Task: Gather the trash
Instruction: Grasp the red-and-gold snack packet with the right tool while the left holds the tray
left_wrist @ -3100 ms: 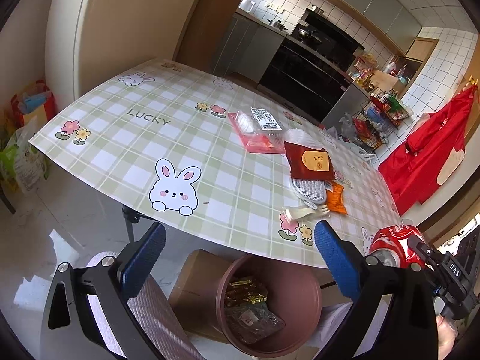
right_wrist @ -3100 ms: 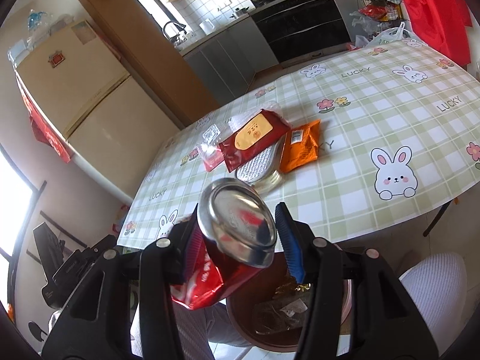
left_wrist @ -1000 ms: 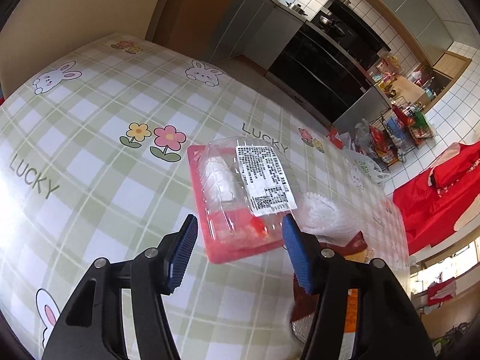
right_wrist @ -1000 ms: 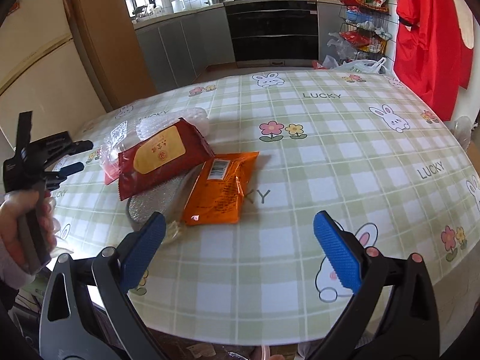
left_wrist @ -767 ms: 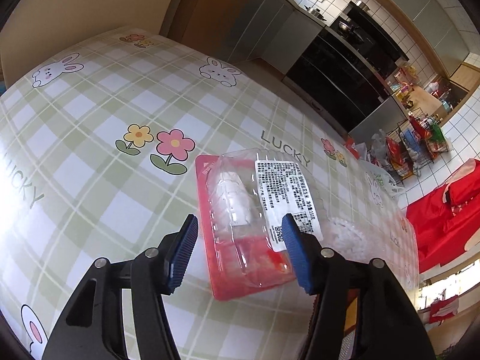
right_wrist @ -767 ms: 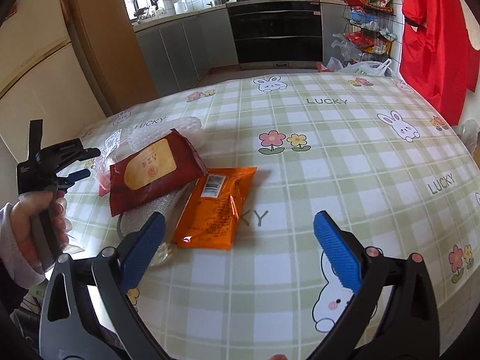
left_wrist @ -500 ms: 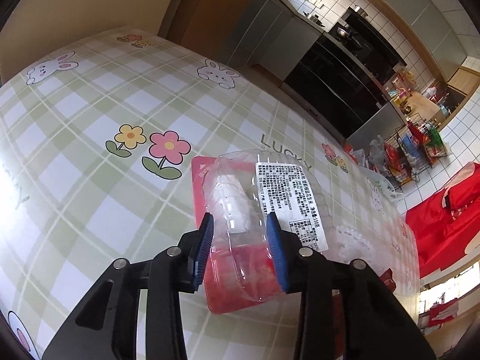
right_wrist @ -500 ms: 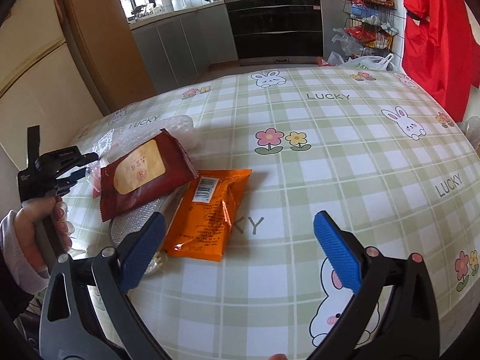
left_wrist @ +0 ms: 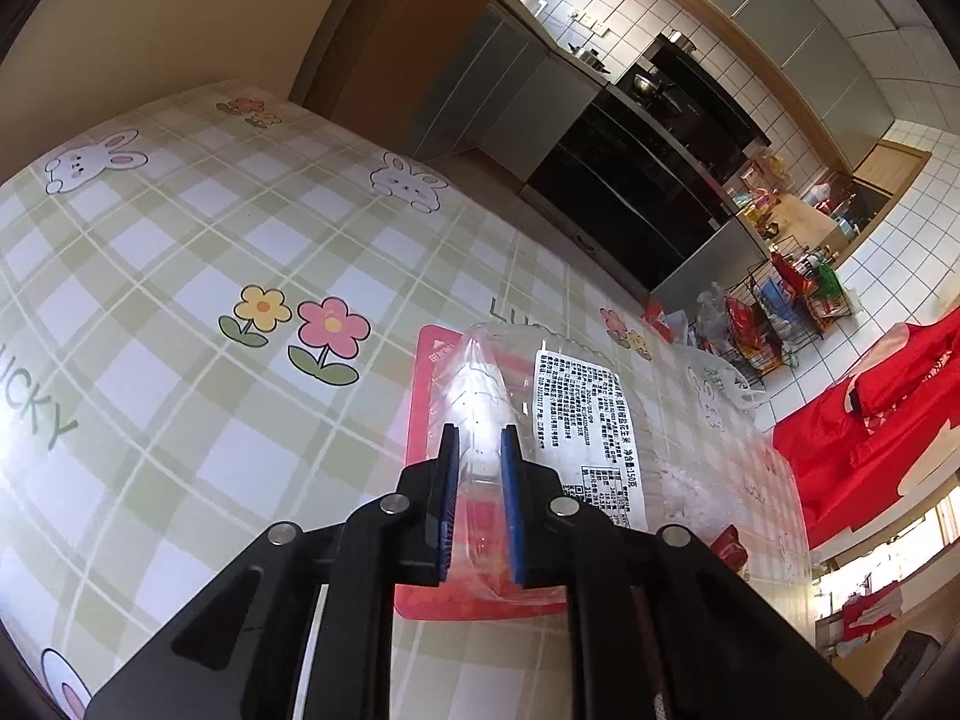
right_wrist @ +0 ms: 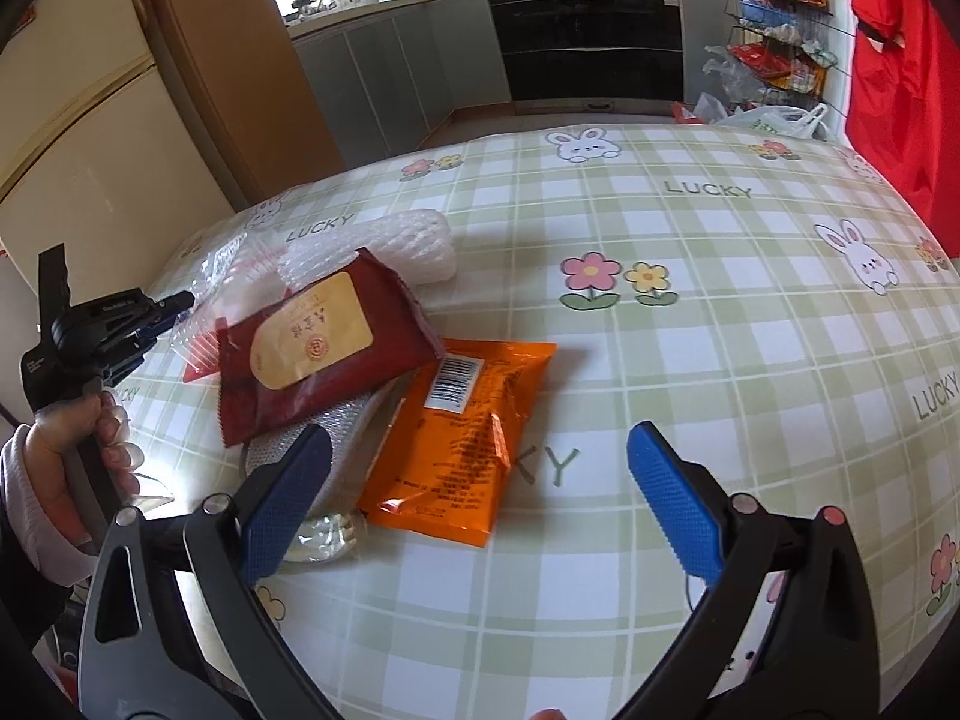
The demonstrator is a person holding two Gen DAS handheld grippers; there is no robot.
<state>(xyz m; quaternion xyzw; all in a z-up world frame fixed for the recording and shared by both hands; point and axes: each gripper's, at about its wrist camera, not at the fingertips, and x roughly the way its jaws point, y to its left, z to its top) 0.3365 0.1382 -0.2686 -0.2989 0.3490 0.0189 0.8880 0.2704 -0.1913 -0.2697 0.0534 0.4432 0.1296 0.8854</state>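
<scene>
My left gripper [left_wrist: 478, 504] is shut on a clear plastic clamshell package [left_wrist: 558, 414] with a white label and a red card back, lying on the checked tablecloth [left_wrist: 180, 276]. In the right wrist view the left gripper [right_wrist: 174, 306] pinches that package [right_wrist: 210, 312] at the far left. My right gripper [right_wrist: 480, 504] is open and empty, just above an orange snack wrapper [right_wrist: 462, 438]. A dark red packet [right_wrist: 318, 342] lies over a silver foil pouch [right_wrist: 312, 438]. White foam netting [right_wrist: 384, 246] lies behind them.
The tablecloth [right_wrist: 720, 330] spreads to the right of the trash. A fridge [right_wrist: 72, 138] stands left, kitchen cabinets and an oven [right_wrist: 588, 54] behind, red cloth [right_wrist: 894, 60] hangs right. A wire rack with bags [left_wrist: 780, 312] stands beyond the table.
My left gripper has closed on the clear plastic package, its jaws going from wide apart to pinched. My right gripper has moved in and lowered over the orange wrapper, still open.
</scene>
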